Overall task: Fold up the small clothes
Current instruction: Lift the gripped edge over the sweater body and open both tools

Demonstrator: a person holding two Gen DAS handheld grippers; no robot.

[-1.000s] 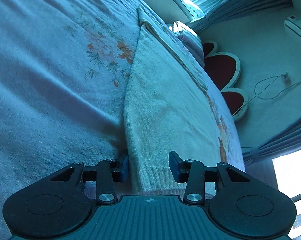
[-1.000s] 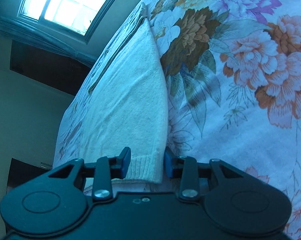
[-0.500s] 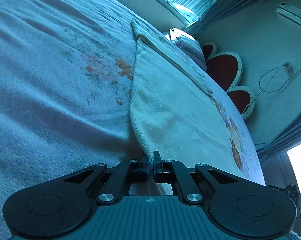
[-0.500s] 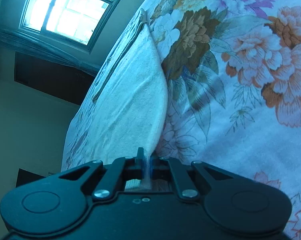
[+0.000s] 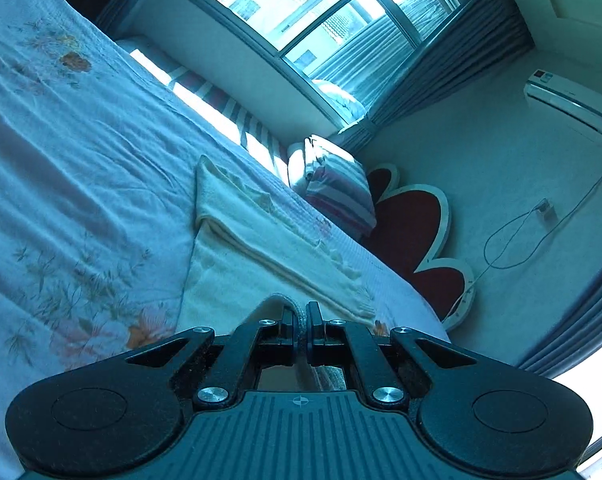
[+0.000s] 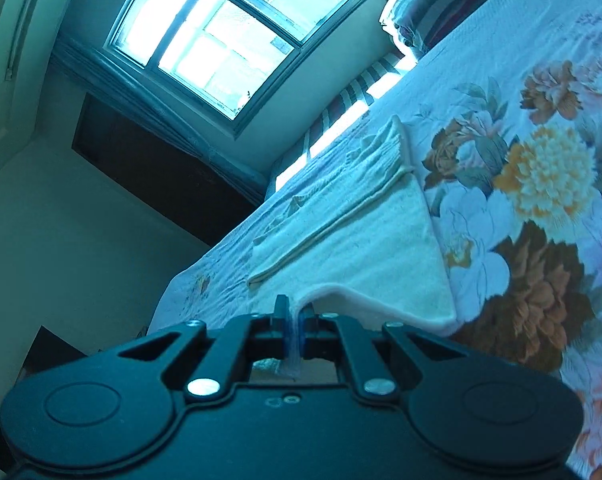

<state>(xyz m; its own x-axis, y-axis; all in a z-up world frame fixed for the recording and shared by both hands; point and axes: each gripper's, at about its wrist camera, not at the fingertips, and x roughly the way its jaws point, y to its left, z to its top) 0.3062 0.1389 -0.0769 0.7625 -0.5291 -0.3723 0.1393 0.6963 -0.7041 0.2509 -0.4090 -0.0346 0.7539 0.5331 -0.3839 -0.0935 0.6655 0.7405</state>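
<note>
The right gripper (image 6: 295, 322) pinches the near hem of a cream sweater (image 6: 365, 248), lifting that edge off the floral bedspread (image 6: 541, 208). A folded sleeve lies across the sweater's far part. A striped pillow (image 6: 425, 4) sits beyond, right of the window (image 6: 221, 32).

A home bedroom. A bed (image 6: 501, 92) with a floral bedspread (image 6: 541, 184) stands below a curtained window (image 5: 321, 12). A striped pillow (image 5: 337, 184) lies beside a petal-shaped headboard (image 5: 413, 220), under a wall-mounted air conditioner (image 5: 569, 100).

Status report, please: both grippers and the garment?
Left gripper, right gripper: both shut on cream knitted sweater hem. Hem lifted off floral bedspread. Nothing blocking.
</note>
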